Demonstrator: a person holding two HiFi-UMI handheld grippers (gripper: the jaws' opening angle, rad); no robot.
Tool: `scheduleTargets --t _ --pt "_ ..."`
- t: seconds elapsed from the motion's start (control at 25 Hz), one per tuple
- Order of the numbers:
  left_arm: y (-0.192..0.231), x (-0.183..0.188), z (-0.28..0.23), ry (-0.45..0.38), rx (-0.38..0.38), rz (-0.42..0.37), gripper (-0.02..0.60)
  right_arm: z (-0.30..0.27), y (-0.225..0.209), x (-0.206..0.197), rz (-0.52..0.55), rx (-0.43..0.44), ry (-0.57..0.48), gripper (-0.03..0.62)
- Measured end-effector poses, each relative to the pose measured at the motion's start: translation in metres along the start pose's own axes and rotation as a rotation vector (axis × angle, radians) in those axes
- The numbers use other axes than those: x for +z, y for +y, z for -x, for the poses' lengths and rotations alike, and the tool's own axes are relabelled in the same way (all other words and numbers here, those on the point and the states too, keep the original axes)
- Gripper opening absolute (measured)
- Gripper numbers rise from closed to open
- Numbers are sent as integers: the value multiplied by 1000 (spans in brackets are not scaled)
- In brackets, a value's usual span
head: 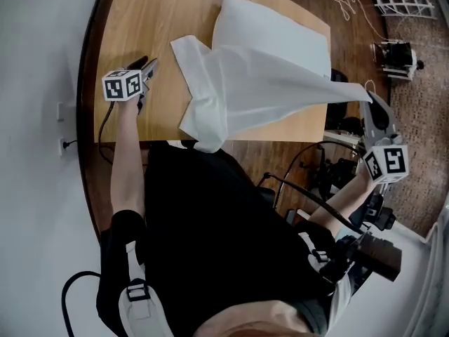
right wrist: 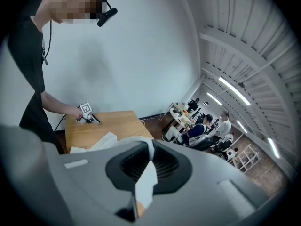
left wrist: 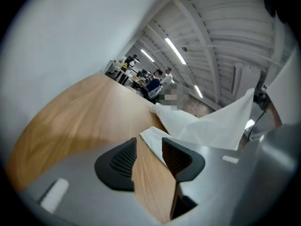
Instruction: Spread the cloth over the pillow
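Head view, nearest first: the right gripper (head: 372,98) is raised just off the table's right edge, its fingers pressed together on a corner of the white cloth (head: 245,90). From that pinch the cloth stretches left across the wooden table (head: 140,20), and its bunched near end reaches the table's near edge. The left gripper (head: 149,67) is over the table's left side, near the cloth but apart from it. Its fingers are spread, with only bare tabletop showing between them. Farther back, the white pillow (head: 280,37) lies on the table, its near part under the cloth.
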State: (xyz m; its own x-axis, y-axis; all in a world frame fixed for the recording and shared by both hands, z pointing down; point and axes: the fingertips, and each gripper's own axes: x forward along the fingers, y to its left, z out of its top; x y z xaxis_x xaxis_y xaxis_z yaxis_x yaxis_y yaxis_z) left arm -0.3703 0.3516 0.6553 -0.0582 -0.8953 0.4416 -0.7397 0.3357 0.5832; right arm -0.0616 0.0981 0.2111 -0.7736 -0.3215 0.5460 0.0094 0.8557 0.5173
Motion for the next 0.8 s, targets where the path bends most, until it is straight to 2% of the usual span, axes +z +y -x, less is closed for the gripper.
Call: scheduleTargets --t 0.12,0.2,0.32,0.36,0.4,0.44,0.48,0.56,0.64,0.72,0.8 --pt "-15 -3 -70 185 32 -193 209 5 9 -5 -3 15 -4 6" --pt "-12 -15 -108 306 95 -318 248 7 14 -10 -5 28 -4 6" --pt "-8 -21 -131 392 183 -537 227 8 21 -17 -5 47 0 6" --pt "-10 -20 -132 392 188 -571 193 9 21 -20 -5 49 1 6" --pt "-11 -17 -131 375 187 -570 146 10 20 -23 -8 46 4 6" --pt "-11 -13 -128 346 186 -546 51 12 16 -28 -14 38 7 6" --pt "-10 -7 -124 306 181 -507 31 14 12 -33 -23 24 12 6" --pt "-12 14 -108 184 157 -426 28 20 -2 -48 -46 -26 18 6" --pt "-17 42 -79 3 124 -360 28 31 -24 -67 -72 -97 35 6" --pt "-23 57 -33 -172 72 -296 28 44 -46 -94 -86 -170 92 6" --pt "-19 75 14 -289 27 -268 27 52 -62 -121 -78 -232 166 6"
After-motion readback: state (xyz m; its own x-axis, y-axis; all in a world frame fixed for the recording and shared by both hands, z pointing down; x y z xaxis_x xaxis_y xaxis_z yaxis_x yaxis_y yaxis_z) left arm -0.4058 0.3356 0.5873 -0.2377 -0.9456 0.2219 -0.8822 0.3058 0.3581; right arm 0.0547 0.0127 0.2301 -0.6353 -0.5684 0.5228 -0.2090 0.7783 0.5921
